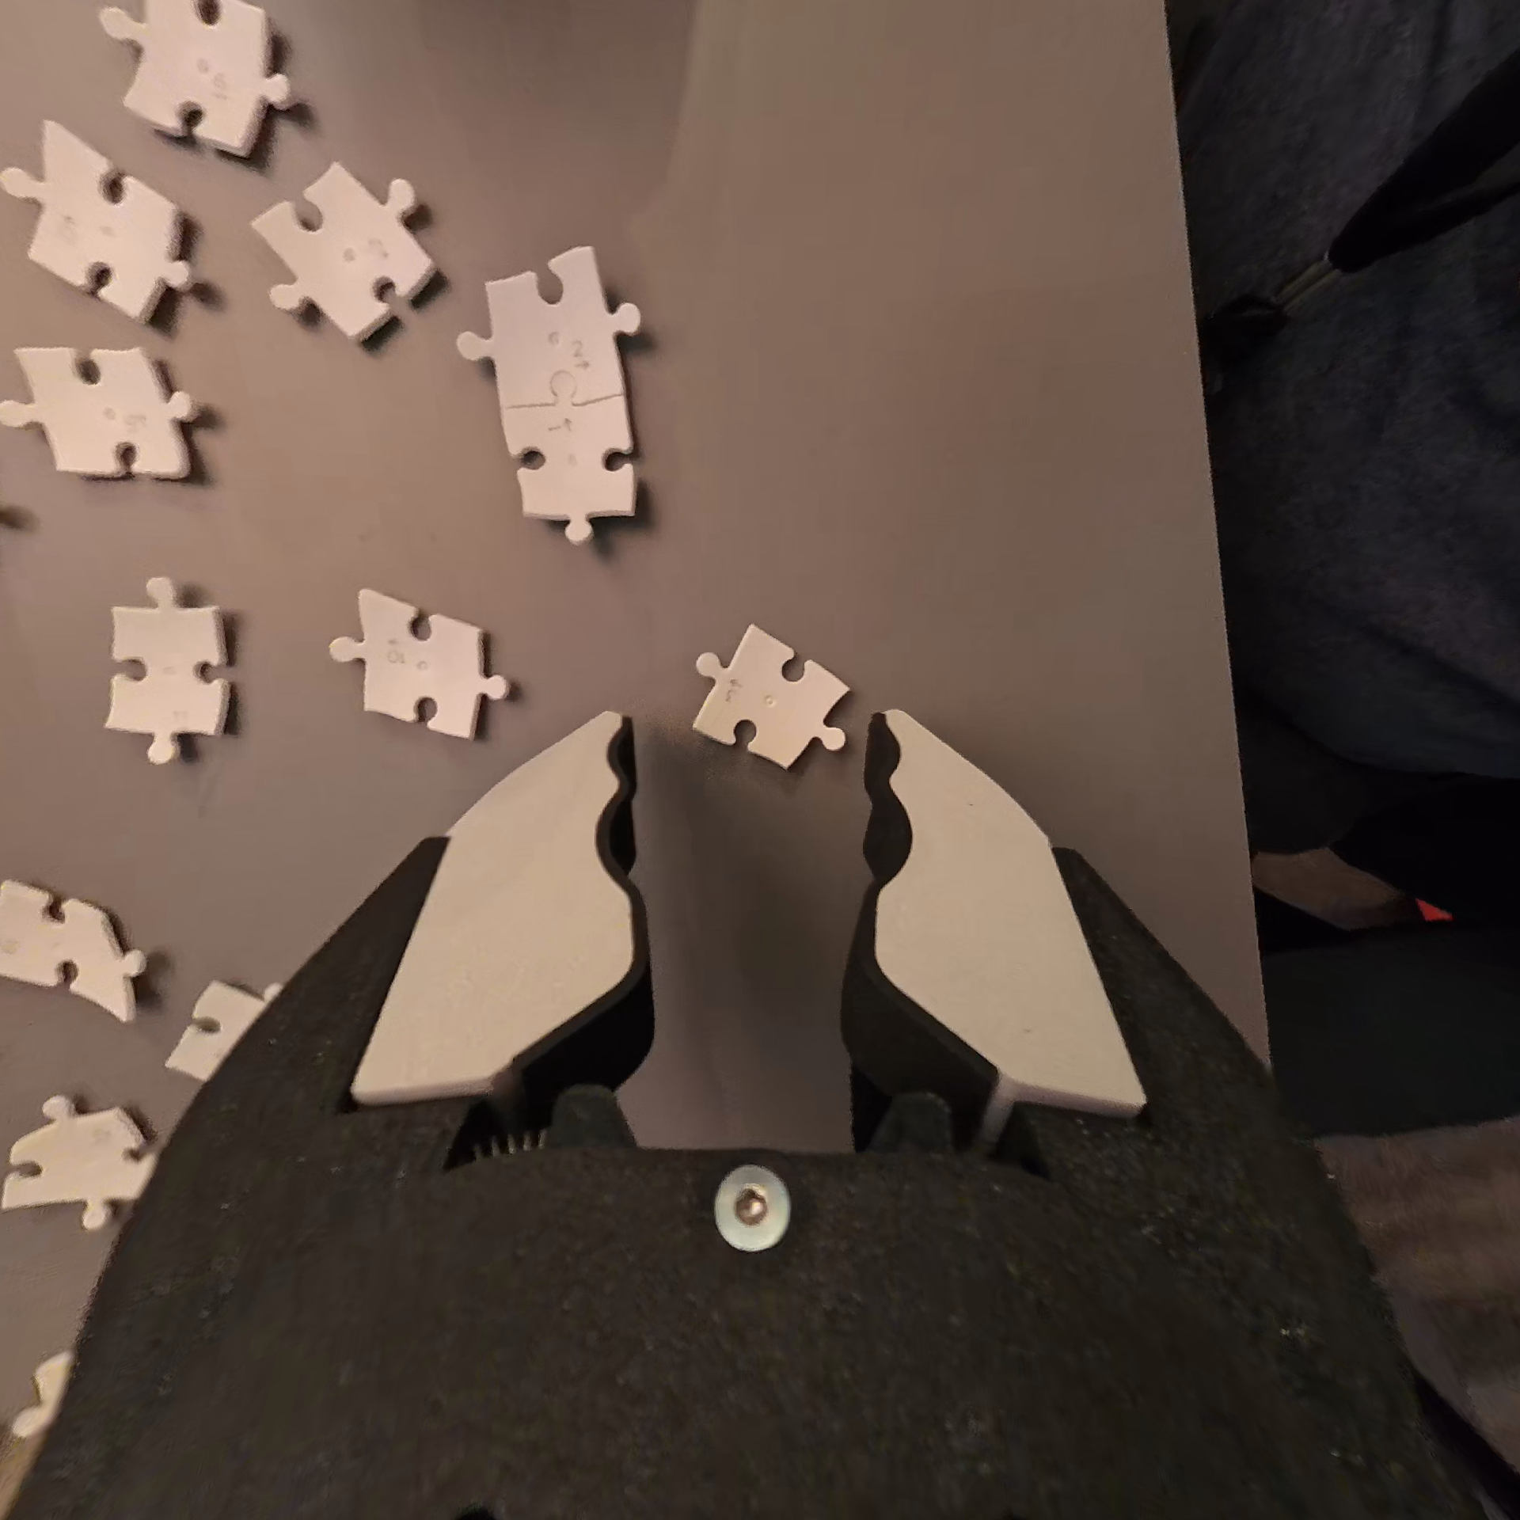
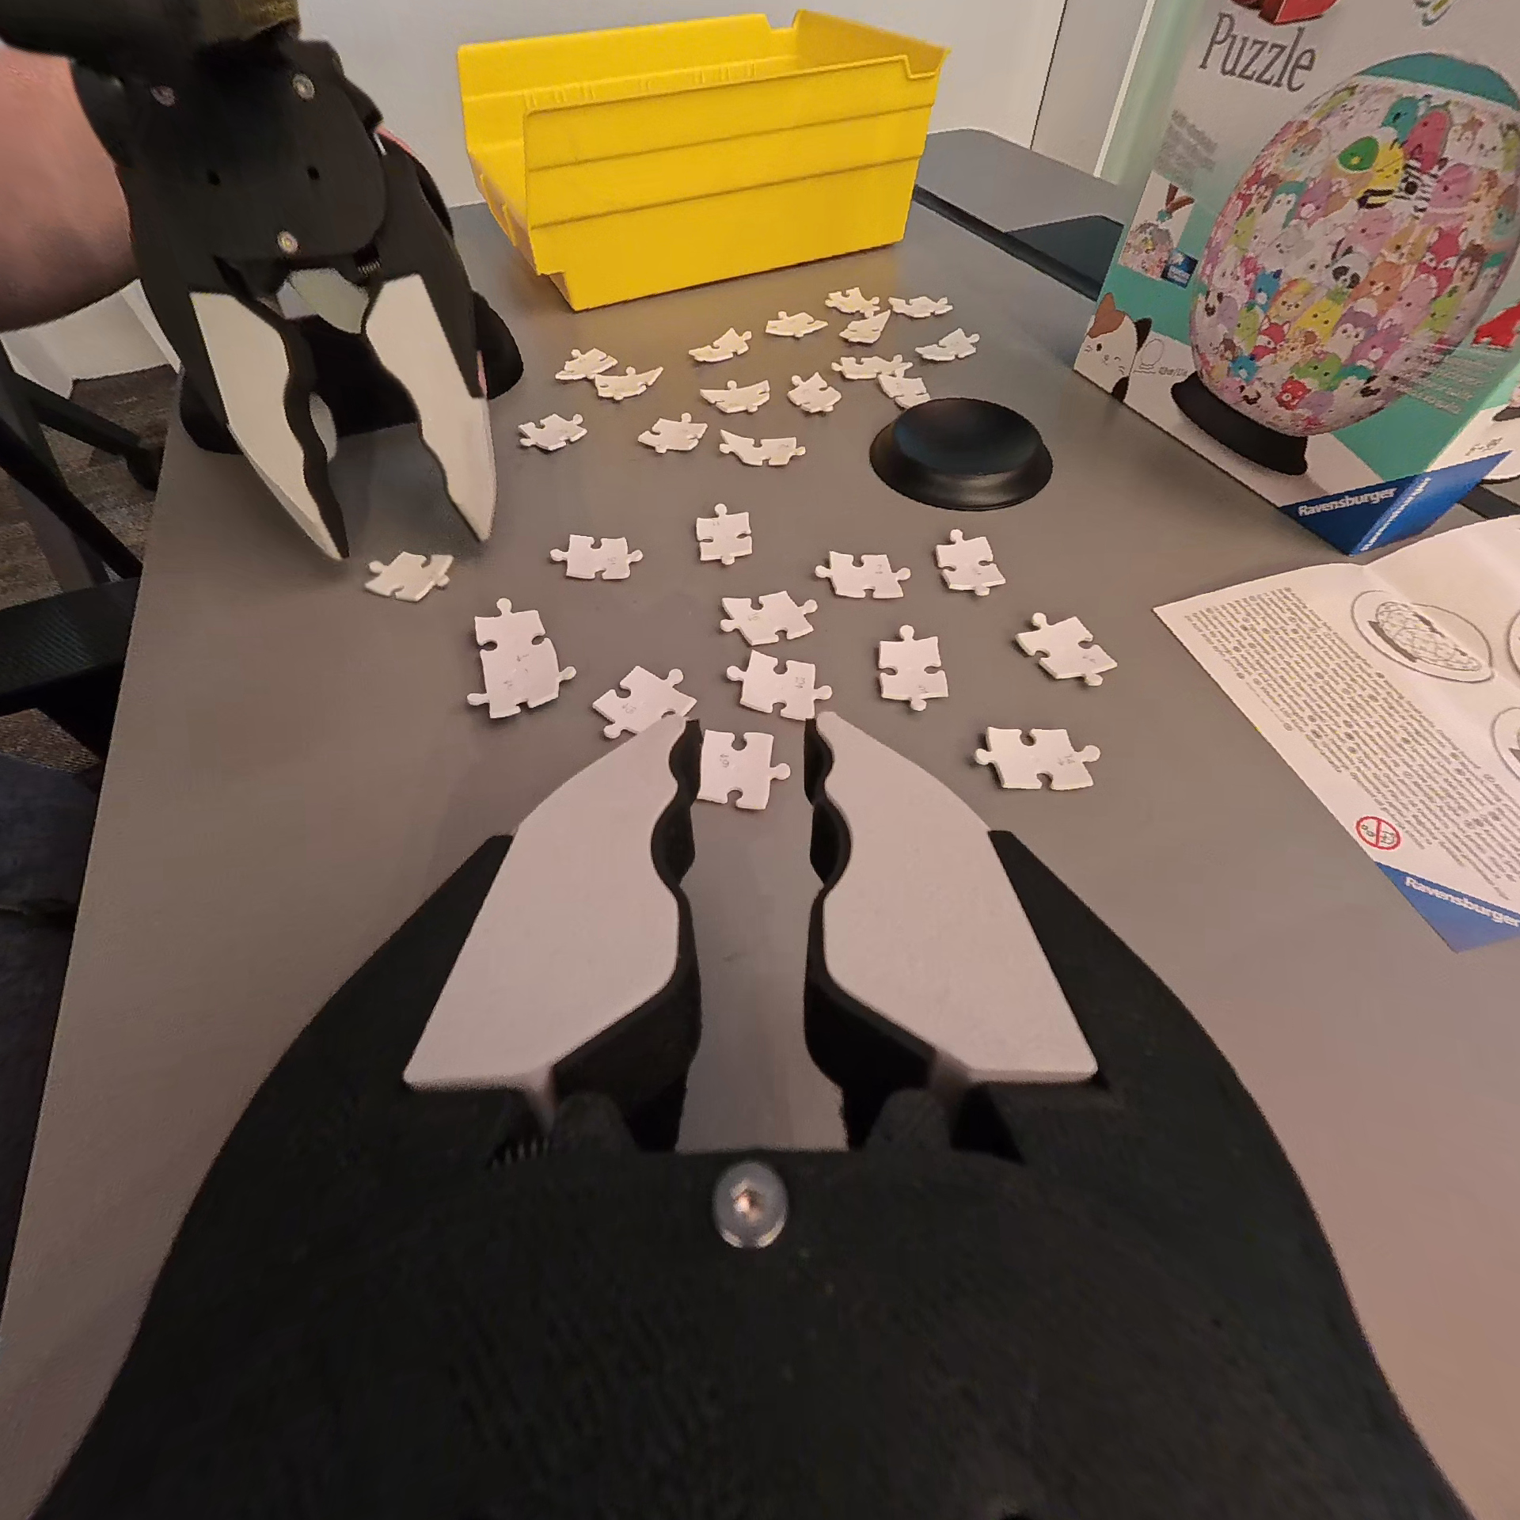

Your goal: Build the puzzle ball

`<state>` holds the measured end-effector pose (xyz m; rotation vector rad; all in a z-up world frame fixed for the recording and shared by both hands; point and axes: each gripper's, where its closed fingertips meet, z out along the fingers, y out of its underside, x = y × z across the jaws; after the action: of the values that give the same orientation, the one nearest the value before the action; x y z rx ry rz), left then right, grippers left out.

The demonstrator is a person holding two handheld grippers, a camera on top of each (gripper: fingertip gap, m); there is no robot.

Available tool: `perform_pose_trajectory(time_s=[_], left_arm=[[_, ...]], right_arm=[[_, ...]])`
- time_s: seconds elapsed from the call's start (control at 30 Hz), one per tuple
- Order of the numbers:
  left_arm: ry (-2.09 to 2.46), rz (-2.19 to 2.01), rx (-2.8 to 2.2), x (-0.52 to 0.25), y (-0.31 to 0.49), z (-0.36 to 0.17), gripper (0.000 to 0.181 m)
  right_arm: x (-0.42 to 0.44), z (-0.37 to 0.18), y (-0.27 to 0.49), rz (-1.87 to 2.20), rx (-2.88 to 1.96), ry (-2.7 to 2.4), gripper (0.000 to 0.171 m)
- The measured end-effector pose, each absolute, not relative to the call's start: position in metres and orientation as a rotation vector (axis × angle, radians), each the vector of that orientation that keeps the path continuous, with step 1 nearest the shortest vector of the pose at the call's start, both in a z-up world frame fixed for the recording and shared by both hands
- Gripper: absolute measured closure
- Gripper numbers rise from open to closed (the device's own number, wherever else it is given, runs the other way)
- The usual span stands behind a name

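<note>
Here, a grey matte tabletop [image 2: 247, 822] strewn with white cardboard puzzle pieces lying blank side up. Low in the left wrist view, the left gripper [image 1: 750, 724] of black textured plastic with pale grey finger plates, jaws spread wide and holding nothing, tips just short of a single white puzzle piece [image 1: 771, 697] near the table's right edge; that same piece [image 2: 409, 573] at left of centre in the right wrist view, just beneath the downward-pointing left gripper [image 2: 411, 543], apart from it. Above it in the left wrist view, a joined pair of white pieces [image 1: 566, 396], locked tab into socket; the same pair [image 2: 518, 663] left of centre in the right wrist view. At bottom centre of the right wrist view, the right gripper [image 2: 750, 728], jaws parted to a narrow gap and gripping nothing, with one white piece [image 2: 738, 769] lying flat on the table between the tips; contact with the fingers impossible to tell. In the upper middle, a yellow open-fronted plastic bin [image 2: 699, 148]; below and right of it, a round black plastic stand [image 2: 961, 451]. At the upper right, a printed cardboard puzzle box [image 2: 1316, 271] picturing a multicoloured ball. At the right edge, an unfolded white paper instruction sheet [image 2: 1357, 699]. At the upper left, a bare forearm [image 2: 57, 181] behind the left gripper.
</note>
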<state>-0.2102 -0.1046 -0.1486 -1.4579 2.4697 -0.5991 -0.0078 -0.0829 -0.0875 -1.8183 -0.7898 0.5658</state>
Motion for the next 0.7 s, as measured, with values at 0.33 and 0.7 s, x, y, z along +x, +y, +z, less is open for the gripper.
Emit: perform_pose_trajectory(time_s=[0.33, 0.7], left_arm=[[1.907, -0.639, -1.85, -0.211, -0.092, -0.137, 0.115], [1.722, -0.482, -1.99, -0.215, -0.097, -0.158, 0.114]], right_arm=[[-0.009, -0.086, -0.084, 0.556, -1.812, -0.798, 0.146], [-0.009, -0.087, -0.083, 0.559, -1.815, -0.796, 0.146]])
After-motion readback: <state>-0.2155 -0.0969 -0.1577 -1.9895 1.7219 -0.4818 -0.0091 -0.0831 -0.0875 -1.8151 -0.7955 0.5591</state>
